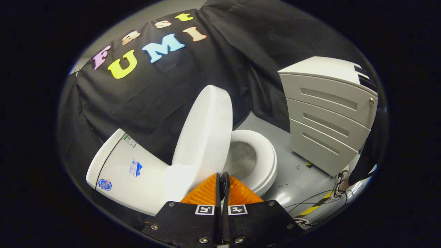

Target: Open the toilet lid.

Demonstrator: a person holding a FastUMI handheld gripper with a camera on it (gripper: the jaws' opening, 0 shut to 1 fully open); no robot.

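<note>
We see the grey drawer cabinet point(327, 117) standing on the floor point(296, 179) at two o'clock from the tongs point(223, 182), well apart from them. The white toilet point(127, 172) lies just ahead of the tongs, its tank at ten o'clock. Its lid point(205, 127) is raised, standing nearly upright at twelve o'clock, just beyond the fingertips. The seat point(267, 158) and bowl lie exposed at one o'clock. Our tongs are closed, the fingers nearly touching with only a thin slit between, gripping nothing. Cables point(310, 201) trail at three o'clock.
</note>
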